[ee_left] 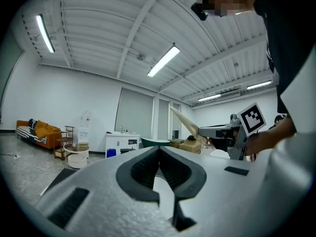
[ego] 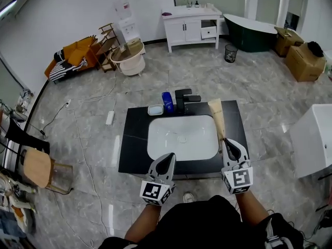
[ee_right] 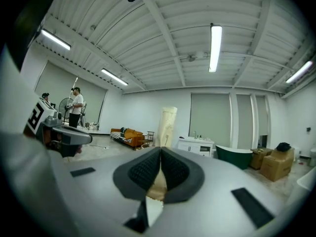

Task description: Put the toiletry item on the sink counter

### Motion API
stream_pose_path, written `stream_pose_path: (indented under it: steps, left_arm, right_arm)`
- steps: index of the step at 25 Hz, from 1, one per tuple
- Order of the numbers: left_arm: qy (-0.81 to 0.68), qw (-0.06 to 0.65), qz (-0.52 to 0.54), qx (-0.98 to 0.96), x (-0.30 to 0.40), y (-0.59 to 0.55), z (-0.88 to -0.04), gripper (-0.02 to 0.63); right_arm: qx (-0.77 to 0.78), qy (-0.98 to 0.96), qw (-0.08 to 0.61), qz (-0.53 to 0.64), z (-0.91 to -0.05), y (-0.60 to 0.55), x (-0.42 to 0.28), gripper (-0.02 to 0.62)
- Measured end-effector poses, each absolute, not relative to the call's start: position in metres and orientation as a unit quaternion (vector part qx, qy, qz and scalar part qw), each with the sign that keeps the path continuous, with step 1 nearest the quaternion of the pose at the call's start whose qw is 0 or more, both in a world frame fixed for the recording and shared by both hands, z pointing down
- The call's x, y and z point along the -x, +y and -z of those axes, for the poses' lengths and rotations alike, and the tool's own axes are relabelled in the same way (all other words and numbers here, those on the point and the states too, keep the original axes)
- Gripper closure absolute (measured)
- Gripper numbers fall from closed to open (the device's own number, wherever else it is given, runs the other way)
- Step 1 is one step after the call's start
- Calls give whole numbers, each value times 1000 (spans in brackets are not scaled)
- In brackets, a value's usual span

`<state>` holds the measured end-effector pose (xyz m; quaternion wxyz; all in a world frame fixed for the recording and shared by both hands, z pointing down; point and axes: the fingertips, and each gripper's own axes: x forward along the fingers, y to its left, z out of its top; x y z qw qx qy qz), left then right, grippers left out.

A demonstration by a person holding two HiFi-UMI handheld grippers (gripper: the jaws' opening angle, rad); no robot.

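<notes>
Since the right gripper (ego: 229, 143) is clamped on one end of the cream tube (ego: 218, 119), above the sink counter (ego: 136, 139) just right of the white basin (ego: 181, 136), lower it flat before releasing; left gripper (ego: 169, 156), closed and empty, sits at the basin's front edge.

The sink counter's (ego: 134, 139) left strip lies bare from front-left corner to back-left corner and gives open passage. The white basin (ego: 181, 136) fills the middle. Along the back edge a small dish (ego: 155, 110), a blue bottle (ego: 167, 101) and the black faucet (ego: 183, 98) stand close together and block that stretch. The back-right corner is bare. A beige tube (ego: 217, 117), clamped in the right gripper (ego: 227, 141), runs along the right strip toward the back edge. The left gripper (ego: 170, 157), jaws together, hovers at the front edge.
</notes>
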<state>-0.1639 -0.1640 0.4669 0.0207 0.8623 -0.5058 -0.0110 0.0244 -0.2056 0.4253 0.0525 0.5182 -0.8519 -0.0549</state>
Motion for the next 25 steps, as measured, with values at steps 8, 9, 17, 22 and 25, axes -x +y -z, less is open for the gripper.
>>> stream_pose_path:
  steps: [8, 9, 17, 22, 25]
  left_arm:
    - [-486, 41, 10, -873, 159, -190, -481, 597]
    - [-484, 44, 9, -874, 157, -194, -484, 597]
    - [-475, 60, 6, -878, 142, -220, -497, 597]
    - [-472, 68, 2, -879, 131, -232, -506, 597]
    - [-470, 69, -2, -880, 126, -235, -508, 597]
  right_arm:
    - [-549, -832, 71, 40, -439, -230, -40, 586]
    - [-552, -830, 73, 38, -442, -234, -43, 586]
    - [-579, -809, 102, 2, -480, -266, -75, 586]
    - [-588, -797, 135, -32, -522, -284, -94, 586]
    - [-591, -789, 161, -51, -550, -291, -104, 586]
